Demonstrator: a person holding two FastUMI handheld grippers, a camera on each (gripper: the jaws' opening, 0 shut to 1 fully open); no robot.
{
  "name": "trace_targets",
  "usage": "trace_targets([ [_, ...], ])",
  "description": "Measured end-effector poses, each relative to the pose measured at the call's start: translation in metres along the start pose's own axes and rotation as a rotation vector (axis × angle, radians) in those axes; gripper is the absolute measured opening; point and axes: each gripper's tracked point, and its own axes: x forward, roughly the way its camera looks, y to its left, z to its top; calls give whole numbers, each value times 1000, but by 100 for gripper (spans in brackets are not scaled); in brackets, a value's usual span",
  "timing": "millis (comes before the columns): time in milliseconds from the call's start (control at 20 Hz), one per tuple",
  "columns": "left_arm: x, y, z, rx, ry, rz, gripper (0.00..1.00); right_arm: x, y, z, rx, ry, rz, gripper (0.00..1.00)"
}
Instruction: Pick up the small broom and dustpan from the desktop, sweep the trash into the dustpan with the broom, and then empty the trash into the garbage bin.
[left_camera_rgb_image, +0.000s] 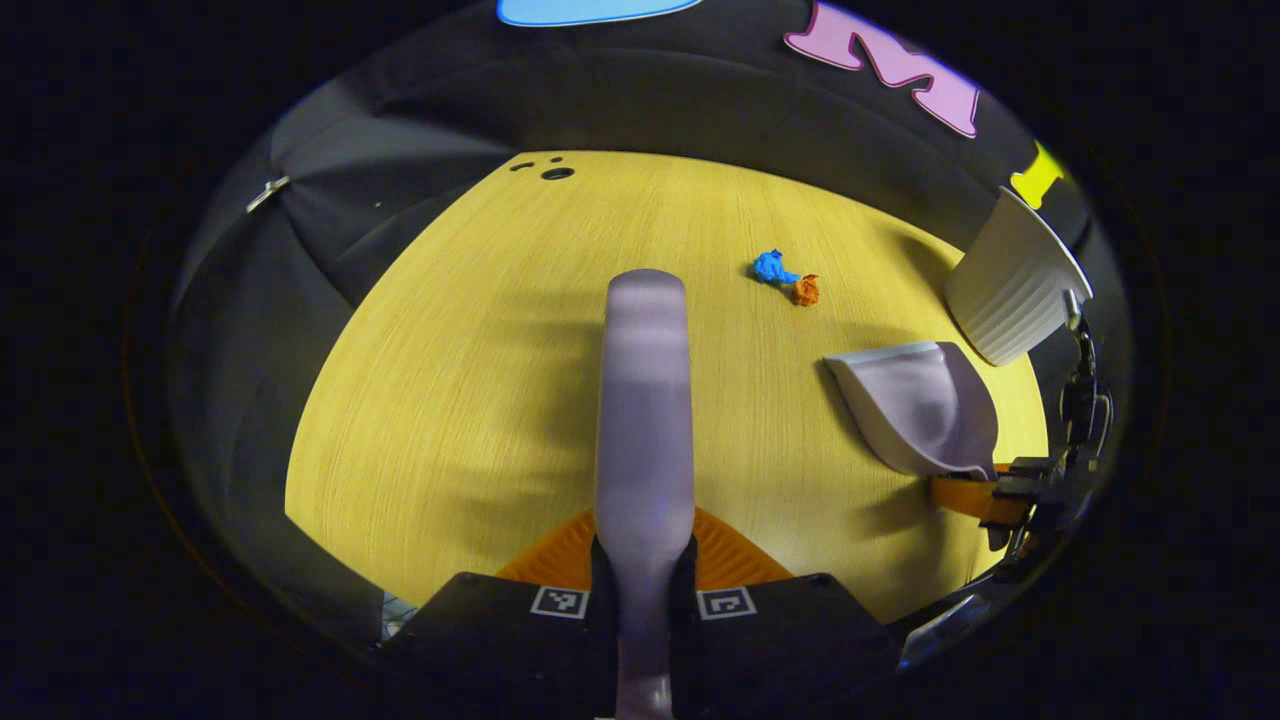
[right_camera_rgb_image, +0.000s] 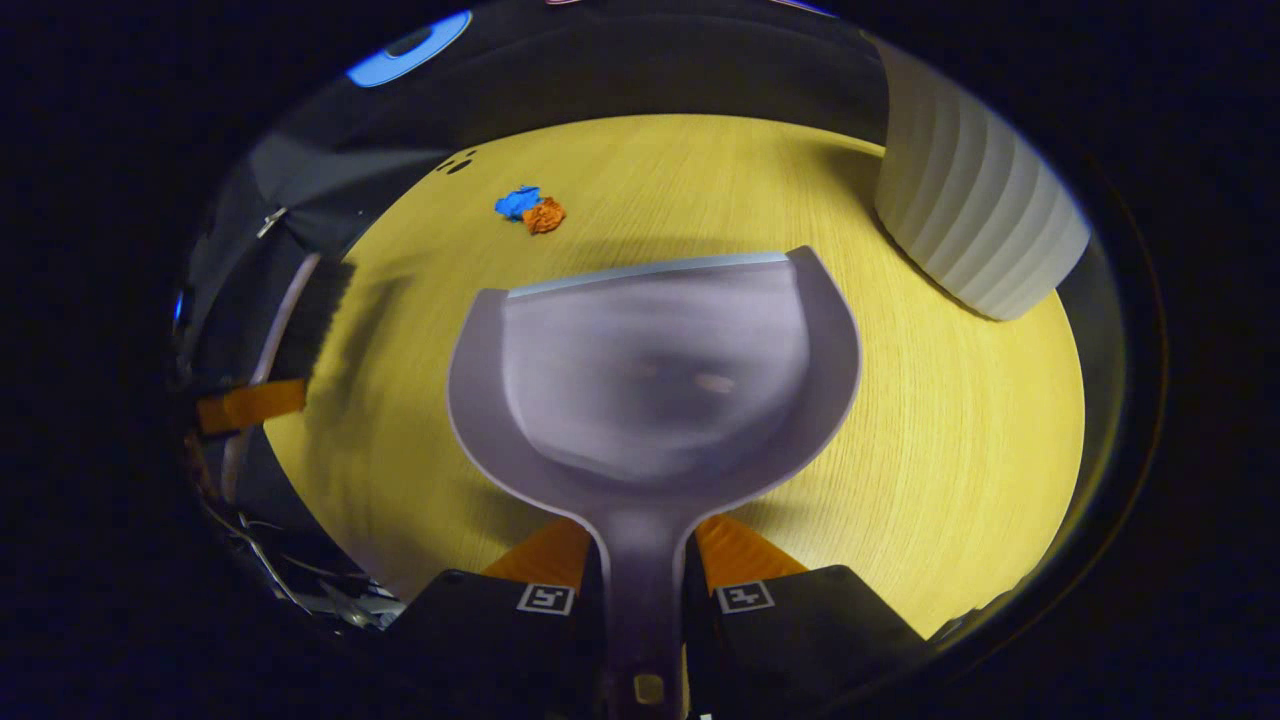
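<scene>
left gripper (left_camera_rgb_image: 645, 590) clamped on broom (left_camera_rgb_image: 645, 400), handle running straight ahead between fingers. right gripper (right_camera_rgb_image: 645, 590) clamped on dustpan (right_camera_rgb_image: 650, 385) handle, pan mouth facing forward. trash, blue wad (right_camera_rgb_image: 517, 201) touching orange wad (right_camera_rgb_image: 544, 215), lies ahead and left of dustpan lip, ahead and right of broom; judged roughly between both tools. garbage bin (right_camera_rgb_image: 975, 230) ahead-right of right gripper, near. yellow wood-grain desktop (left_camera_rgb_image: 450, 400), dark cloth walls close around.

The left gripper view looks down along its fingers from above the near edge of the yellow desktop (left_camera_rgb_image: 480, 380), facing the back wall. The right gripper view sits lower and closer (farther right). Both share the desktop, the crumpled scraps (left_camera_rgb_image: 786, 277) and the ribbed bin (right_camera_rgb_image: 975, 215).
</scene>
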Motion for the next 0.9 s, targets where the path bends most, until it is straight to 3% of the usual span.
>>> trace_targets([
  [150,17,0,30,28,11,-8,25,-1,-2,1,-1,5,1,37],
  [200,24,1,42,55,12,-1,25,-1,-3,1,-6,7,-8,32],
  [250,30,2,52,83,14,5,25,0,-3,1,-15,9,-12,36],
  [500,68,-7,99,246,28,16,25,-9,-24,5,-79,12,-36,36],
  [600,83,-12,112,315,41,21,25,-16,-34,7,-88,11,-50,41],
  [750,106,-21,125,376,72,3,25,-20,-42,5,-69,34,-46,36],
  [900,122,-26,138,500,87,13,27,-21,-44,-1,-74,58,-23,36],
])
